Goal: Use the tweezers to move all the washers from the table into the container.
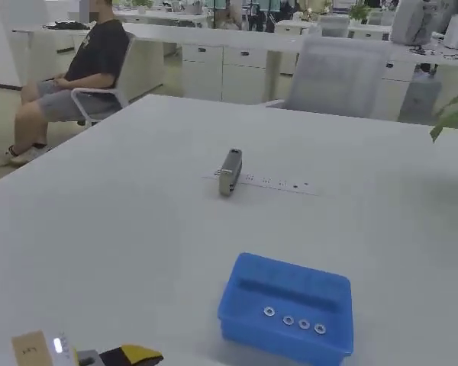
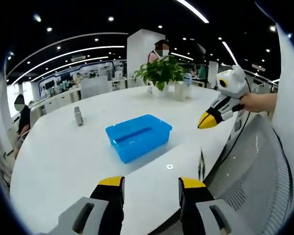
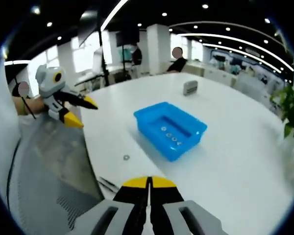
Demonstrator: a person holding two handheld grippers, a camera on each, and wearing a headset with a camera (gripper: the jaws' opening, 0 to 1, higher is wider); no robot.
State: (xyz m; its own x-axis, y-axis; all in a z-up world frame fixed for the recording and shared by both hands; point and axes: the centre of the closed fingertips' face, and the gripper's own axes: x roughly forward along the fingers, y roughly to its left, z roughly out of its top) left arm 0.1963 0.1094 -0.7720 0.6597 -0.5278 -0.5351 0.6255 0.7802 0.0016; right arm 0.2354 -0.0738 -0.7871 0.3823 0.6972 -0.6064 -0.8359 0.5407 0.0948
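Tweezers [image 3: 108, 184] lie at the very near edge of the counter [image 3: 235, 161], just to the left of the right tool [image 3: 148, 182], whose yellow tips are pressed together with nothing between them. Seen from the left tool [image 2: 151, 183], which stands well open and empty, the same tweezers lie just to the right. They sit between the two tools, then, with neither clearly the nearer. I judge the open left one readier to take them, since the right must part its tips first. Their long axis is too thin to read with certainty, but it appears to run from the edge inward toward the far side. One washer [image 2: 170, 167] rests alone on the bare counter, a little farther in than the tweezers, between them and the blue container [image 2: 137, 137]. The container sits farther still and holds four washers [image 3: 169, 133] in a row. Both tools hang off the near edge, over a mesh chair [image 2: 255, 166], so the drop at that edge is the hazard. Room around the washer is open on all sides.
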